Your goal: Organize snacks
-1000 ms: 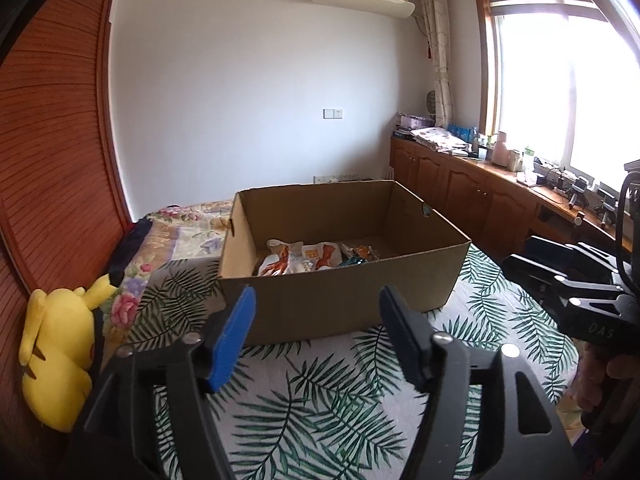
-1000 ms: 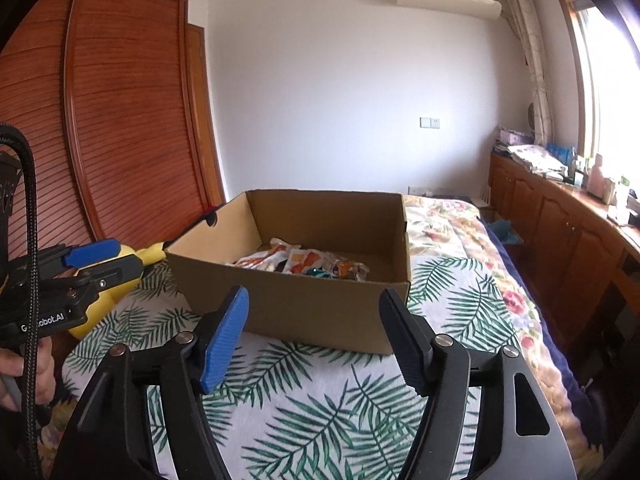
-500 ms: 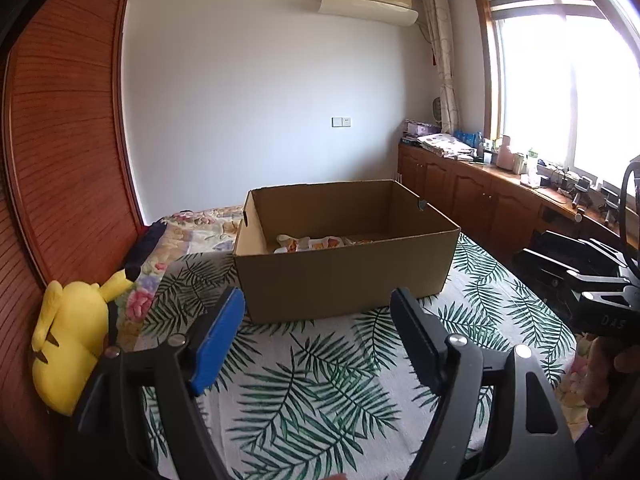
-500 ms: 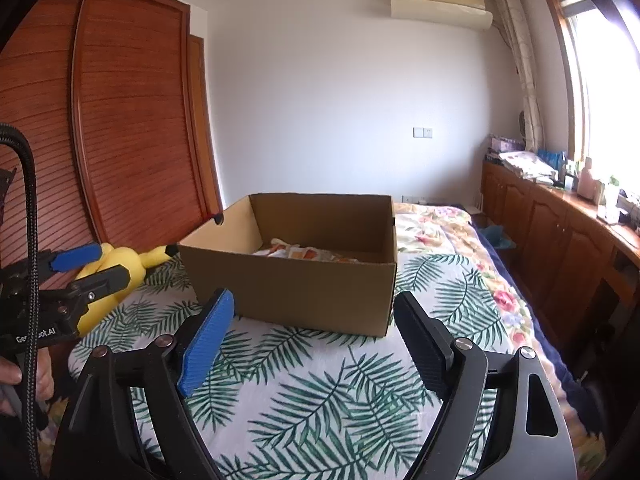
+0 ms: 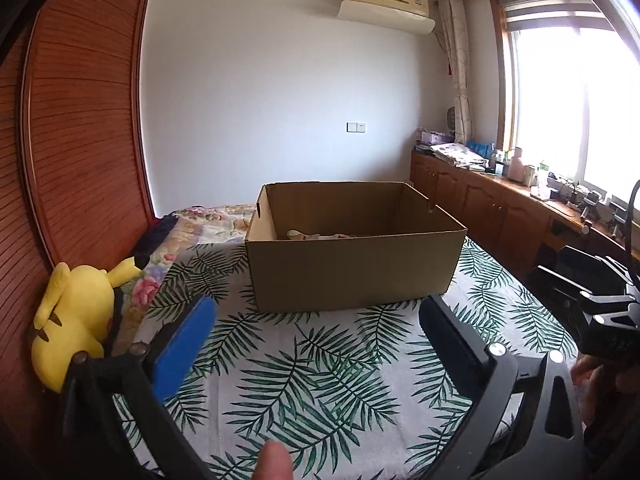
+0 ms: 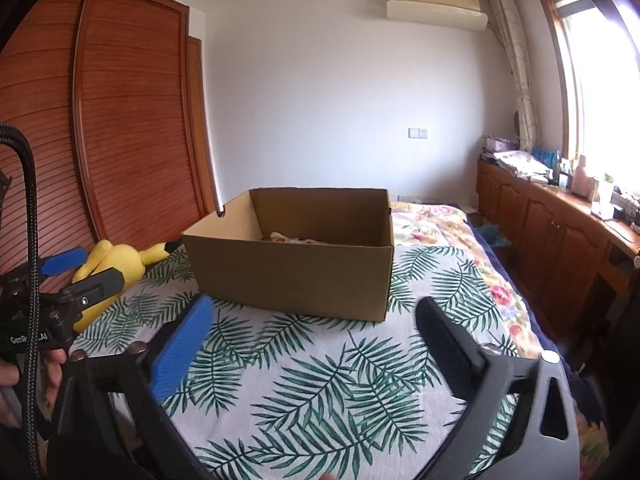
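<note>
An open cardboard box [image 5: 352, 264] [image 6: 292, 268] stands on the leaf-print bed cover. Only the tops of several snack packets [image 5: 316, 235] [image 6: 296, 238] show above its near wall. My left gripper [image 5: 320, 320] hovers well short of the box, its jaws opening wide, with nothing between them. My right gripper [image 6: 314, 316] is likewise back from the box, jaws opening wide and empty. Each gripper appears at the edge of the other's view: the right gripper [image 5: 580, 292] and the left gripper [image 6: 76, 276].
A yellow plush toy [image 5: 76, 312] [image 6: 116, 266] lies at the bed's left edge against the wooden wardrobe [image 5: 80, 140]. A wooden sideboard [image 5: 500, 208] with clutter runs under the window on the right. A floral quilt [image 6: 436, 220] lies behind the box.
Both grippers have drawn back from the box, which now looks smaller and hides most of the snacks. Both pairs of jaws have spread wider.
</note>
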